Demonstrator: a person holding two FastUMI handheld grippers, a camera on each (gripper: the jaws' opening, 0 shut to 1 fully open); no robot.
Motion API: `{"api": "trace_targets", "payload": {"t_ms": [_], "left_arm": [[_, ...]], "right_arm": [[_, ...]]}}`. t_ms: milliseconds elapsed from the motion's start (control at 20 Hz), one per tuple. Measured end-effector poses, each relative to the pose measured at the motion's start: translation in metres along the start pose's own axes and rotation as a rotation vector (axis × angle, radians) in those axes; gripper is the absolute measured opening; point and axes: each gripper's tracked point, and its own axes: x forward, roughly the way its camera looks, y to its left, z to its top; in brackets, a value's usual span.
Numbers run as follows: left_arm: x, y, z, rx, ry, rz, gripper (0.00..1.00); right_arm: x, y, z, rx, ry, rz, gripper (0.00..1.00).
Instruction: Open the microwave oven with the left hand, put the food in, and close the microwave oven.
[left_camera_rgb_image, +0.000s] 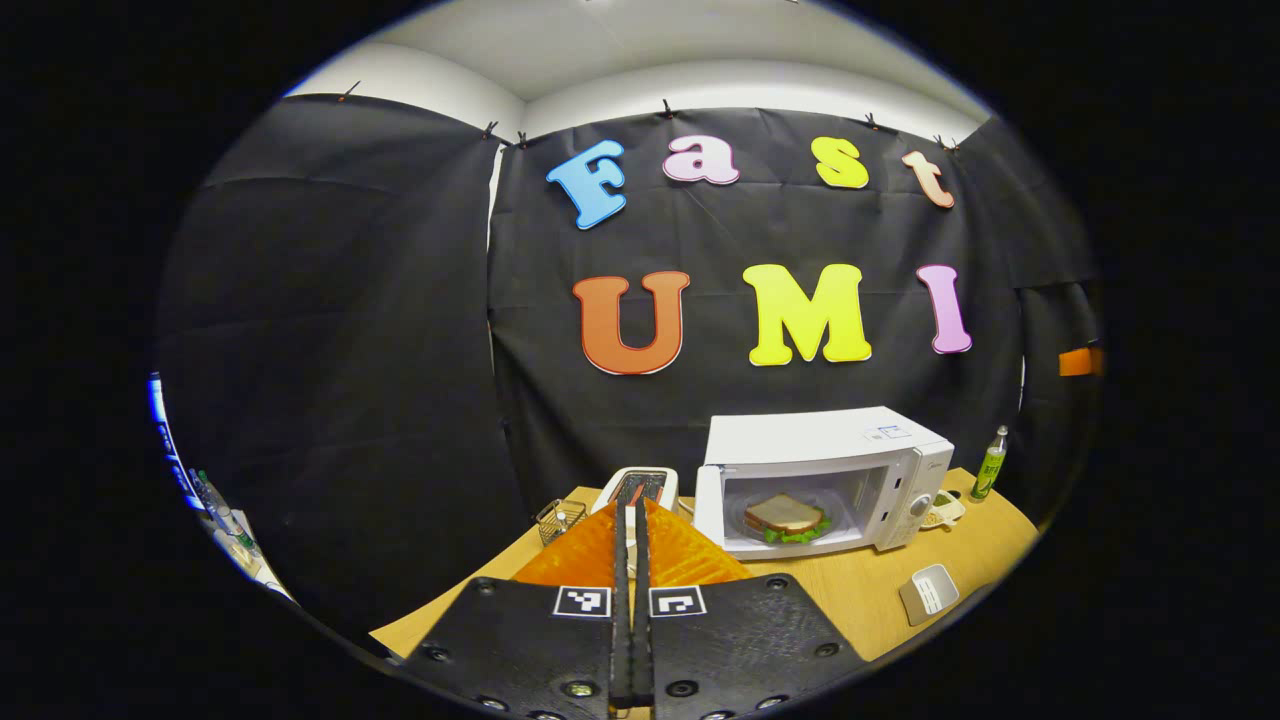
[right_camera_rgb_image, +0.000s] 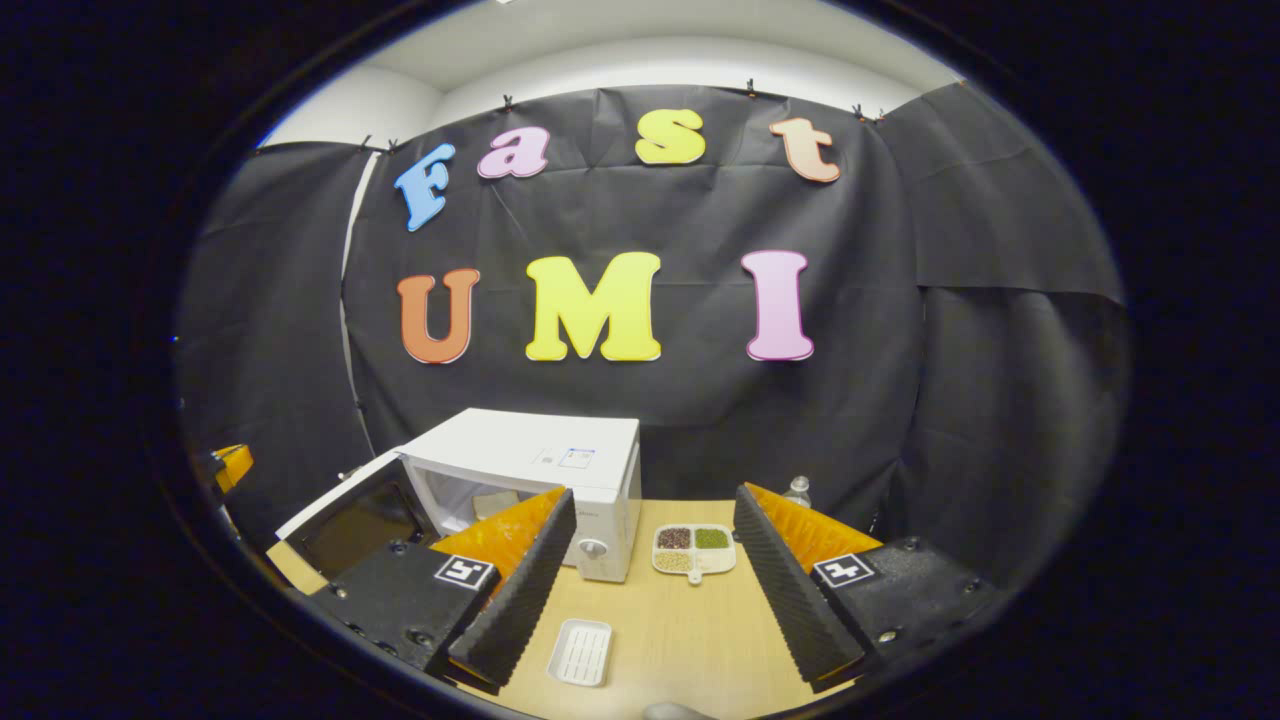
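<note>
The white microwave oven (left_camera_rgb_image: 820, 475) stands at the far side of the wooden tabletop (left_camera_rgb_image: 860, 590) with its door (right_camera_rgb_image: 350, 515) swung open to the left. A sandwich (left_camera_rgb_image: 786, 517) with lettuce lies inside the cavity. The left gripper (left_camera_rgb_image: 631, 600) hangs near the tabletop's left part, its jaws pressed together with nothing between them. The right gripper (right_camera_rgb_image: 650, 590) has its jaws spread wide, empty, above a small white tray (right_camera_rgb_image: 581, 651). A divided dish of beans (right_camera_rgb_image: 694, 548) sits just right of the microwave oven, and a green bottle (left_camera_rgb_image: 991, 464) stands farther right.
</note>
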Motion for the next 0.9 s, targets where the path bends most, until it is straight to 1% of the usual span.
{"api": "trace_targets", "payload": {"t_ms": [100, 200, 300, 400, 550, 650, 750, 900], "left_arm": [[0.003, 0.005, -0.015, 0.000, 0.018, -0.012, 0.00], [0.011, 0.012, -0.040, 0.000, 0.051, -0.018, 0.00], [0.020, 0.024, -0.071, 0.010, 0.103, -0.003, 0.00], [0.026, 0.030, -0.102, -0.014, 0.148, -0.014, 0.00], [0.034, 0.036, -0.140, -0.030, 0.218, -0.005, 0.00], [0.033, 0.032, -0.151, -0.037, 0.238, -0.021, 0.00], [0.032, 0.027, -0.155, -0.022, 0.244, -0.033, 0.00], [0.031, 0.009, -0.151, -0.017, 0.240, -0.075, 0.00]], "right_arm": [[-0.002, 0.000, 0.001, -0.005, 0.001, -0.005, 0.92], [-0.004, -0.002, 0.002, -0.013, 0.000, -0.008, 0.92], [-0.005, -0.003, 0.001, -0.020, 0.007, -0.010, 0.92], [-0.007, -0.005, -0.001, -0.013, 0.014, -0.015, 0.92], [-0.007, -0.010, -0.008, -0.016, 0.041, -0.029, 0.92], [-0.009, -0.012, -0.011, -0.018, 0.049, -0.039, 0.92], [-0.008, -0.011, -0.015, -0.016, 0.062, -0.041, 0.92], [-0.008, -0.009, -0.019, -0.016, 0.070, -0.042, 0.92]]}}
